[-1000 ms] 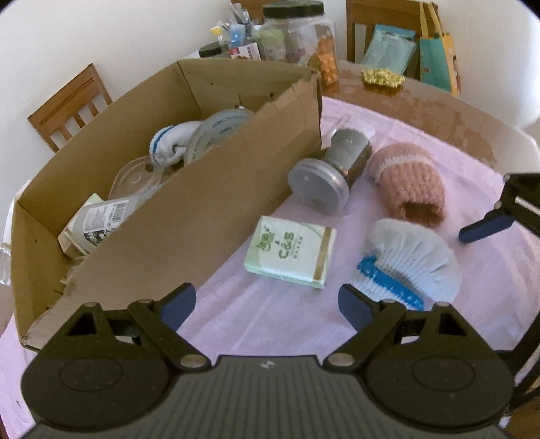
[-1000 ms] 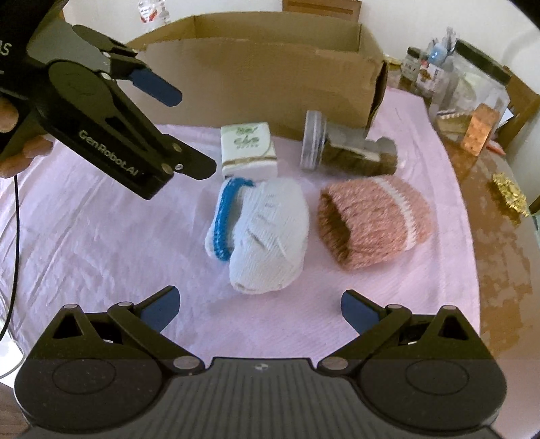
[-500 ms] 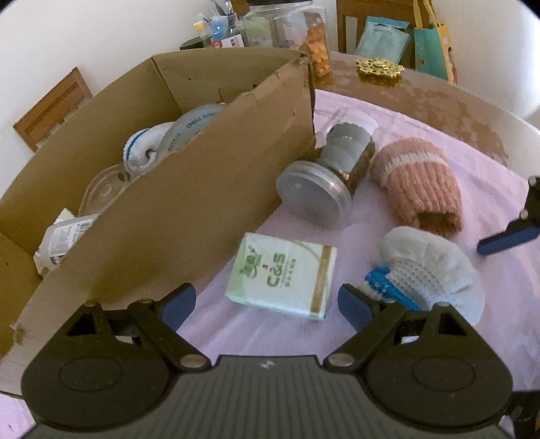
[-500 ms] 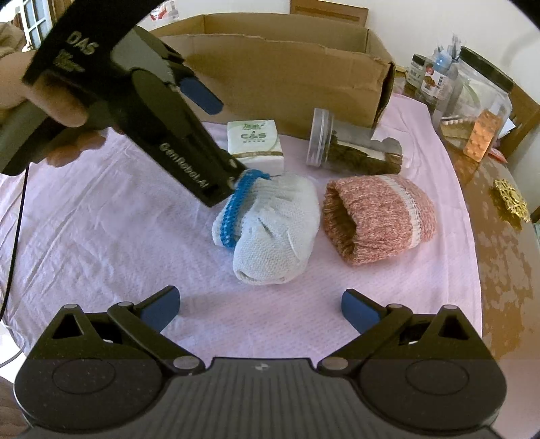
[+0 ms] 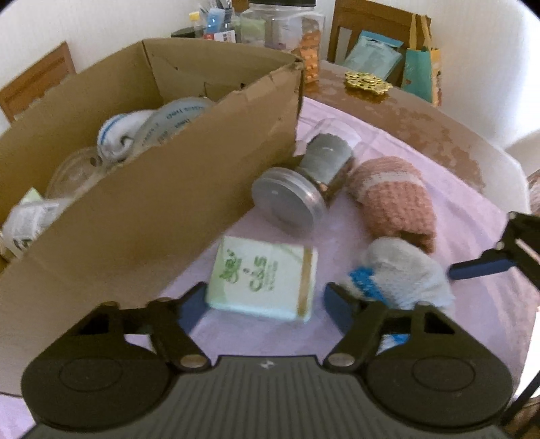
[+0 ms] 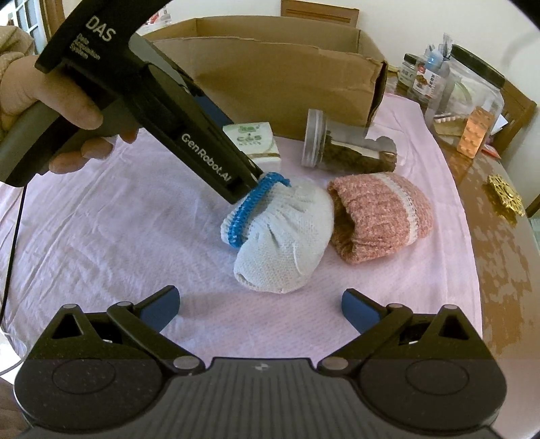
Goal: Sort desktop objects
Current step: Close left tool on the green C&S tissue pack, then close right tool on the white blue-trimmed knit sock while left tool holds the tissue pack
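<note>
Two pads of my left gripper (image 5: 263, 305), just closing, flank the tissue pack (image 5: 262, 278) at lower centre, its long axis spanning them; right gripper (image 6: 260, 305) wide, empty

This is a home dining room — a round brown wooden table (image 6: 486, 216) is partly covered by a pale pink cloth (image 6: 101, 243) and ringed by slatted wooden chairs (image 5: 33, 81). Household clutter stands at the table's far edge: a large clear plastic jar with a dark lid (image 6: 472, 84), small bottles (image 5: 211, 20) and a teal paper bag (image 5: 420, 71) — all against plain white walls.
</note>
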Motion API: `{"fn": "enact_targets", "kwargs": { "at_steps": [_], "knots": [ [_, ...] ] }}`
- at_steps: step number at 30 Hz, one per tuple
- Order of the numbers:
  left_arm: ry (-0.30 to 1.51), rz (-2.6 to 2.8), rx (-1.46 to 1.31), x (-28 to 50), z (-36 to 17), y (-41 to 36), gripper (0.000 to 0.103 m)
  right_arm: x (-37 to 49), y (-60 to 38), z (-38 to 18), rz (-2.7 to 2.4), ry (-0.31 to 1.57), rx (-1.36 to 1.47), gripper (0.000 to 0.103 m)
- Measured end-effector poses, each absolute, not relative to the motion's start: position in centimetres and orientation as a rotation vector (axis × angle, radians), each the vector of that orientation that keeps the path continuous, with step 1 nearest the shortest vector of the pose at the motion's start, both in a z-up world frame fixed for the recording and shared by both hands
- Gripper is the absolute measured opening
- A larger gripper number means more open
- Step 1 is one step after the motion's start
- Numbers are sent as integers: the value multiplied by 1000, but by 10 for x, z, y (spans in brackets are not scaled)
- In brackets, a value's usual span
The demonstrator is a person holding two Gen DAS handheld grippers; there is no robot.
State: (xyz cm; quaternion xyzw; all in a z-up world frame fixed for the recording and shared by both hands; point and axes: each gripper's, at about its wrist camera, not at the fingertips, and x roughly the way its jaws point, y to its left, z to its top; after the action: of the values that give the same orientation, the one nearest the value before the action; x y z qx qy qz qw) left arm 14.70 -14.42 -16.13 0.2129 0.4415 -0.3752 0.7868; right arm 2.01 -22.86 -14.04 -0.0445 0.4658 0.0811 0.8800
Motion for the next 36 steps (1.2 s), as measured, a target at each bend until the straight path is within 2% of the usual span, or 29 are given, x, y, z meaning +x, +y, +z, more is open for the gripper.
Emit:
{"fn": "enact_targets", "kwargs": {
  "at_steps": [3, 7, 15, 36],
  "knots": [
    [958, -828, 477, 139, -160, -142, 63, 20, -229, -141, 167, 969, -91, 103],
    [938, -820, 487, 141, -161, -142, 69, 20, -229, -141, 164, 968, -90, 103],
    [934, -811, 428, 146, -162, -148, 64, 20, -229, -142, 160, 966, -89, 103],
    [1007, -706, 402, 129, -159, -83, 64, 53, -216, -146, 218, 917, -114, 103]
  ]
}}
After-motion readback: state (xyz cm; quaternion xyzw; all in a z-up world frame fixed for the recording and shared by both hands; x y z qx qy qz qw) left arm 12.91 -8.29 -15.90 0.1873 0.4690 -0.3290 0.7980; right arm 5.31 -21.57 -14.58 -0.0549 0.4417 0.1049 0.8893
